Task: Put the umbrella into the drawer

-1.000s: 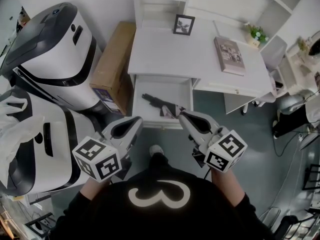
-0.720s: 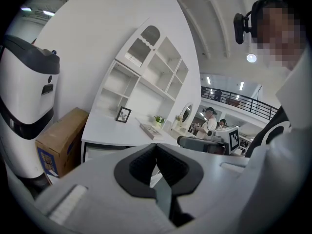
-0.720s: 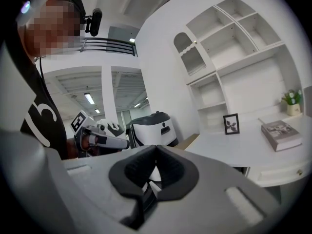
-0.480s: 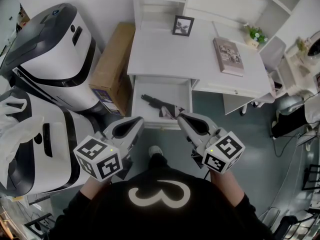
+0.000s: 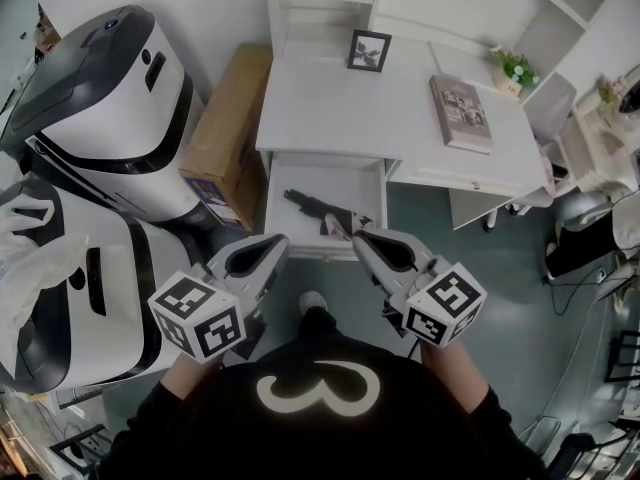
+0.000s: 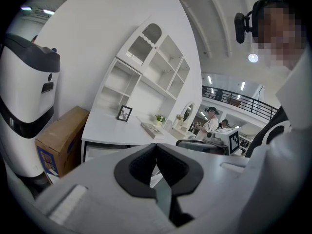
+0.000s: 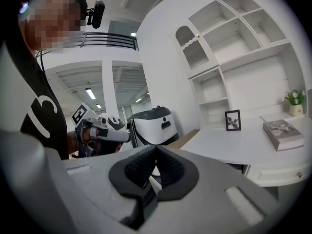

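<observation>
A black folded umbrella lies slantwise inside the open white drawer under the desk, its patterned end near the drawer's front. Both grippers hover in front of the drawer, apart from the umbrella. My left gripper is shut with nothing in it, and its tips meet. To the right, near the drawer's front right corner, my right gripper is also shut and empty, its tips touching.
The white desk carries a picture frame, a book and a small plant, with shelves behind. A cardboard box and two big white-and-black machines stand at the left. A chair is at the right.
The right gripper has edged slightly to the left. The left gripper, the drawer and the umbrella have stayed put.
</observation>
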Tool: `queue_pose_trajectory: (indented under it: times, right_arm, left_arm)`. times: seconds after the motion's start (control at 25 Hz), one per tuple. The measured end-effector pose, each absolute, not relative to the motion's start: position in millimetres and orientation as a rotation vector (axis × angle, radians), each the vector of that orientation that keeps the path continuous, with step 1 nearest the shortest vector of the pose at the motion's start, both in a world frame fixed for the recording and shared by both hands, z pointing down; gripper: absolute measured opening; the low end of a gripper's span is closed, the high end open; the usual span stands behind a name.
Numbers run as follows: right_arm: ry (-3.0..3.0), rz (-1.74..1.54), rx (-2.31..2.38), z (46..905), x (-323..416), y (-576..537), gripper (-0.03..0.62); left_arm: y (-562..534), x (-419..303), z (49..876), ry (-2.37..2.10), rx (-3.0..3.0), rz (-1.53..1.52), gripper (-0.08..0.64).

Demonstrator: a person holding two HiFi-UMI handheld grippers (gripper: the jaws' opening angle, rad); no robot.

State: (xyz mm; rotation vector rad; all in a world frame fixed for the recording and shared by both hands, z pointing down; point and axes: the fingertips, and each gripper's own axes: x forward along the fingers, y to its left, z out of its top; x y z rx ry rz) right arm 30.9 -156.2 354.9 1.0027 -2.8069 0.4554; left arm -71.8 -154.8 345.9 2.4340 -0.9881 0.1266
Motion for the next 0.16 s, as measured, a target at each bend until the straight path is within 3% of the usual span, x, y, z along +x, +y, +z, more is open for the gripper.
queue_pose_trajectory:
  times: [0.16]
  right_arm:
    - [-2.807, 0.457, 0.991, 356.6, 29.7, -159.9, 0.003]
  left_arm:
    - [-156.9, -71.7, 349.1, -0.988, 2.428, 0.132, 0.009]
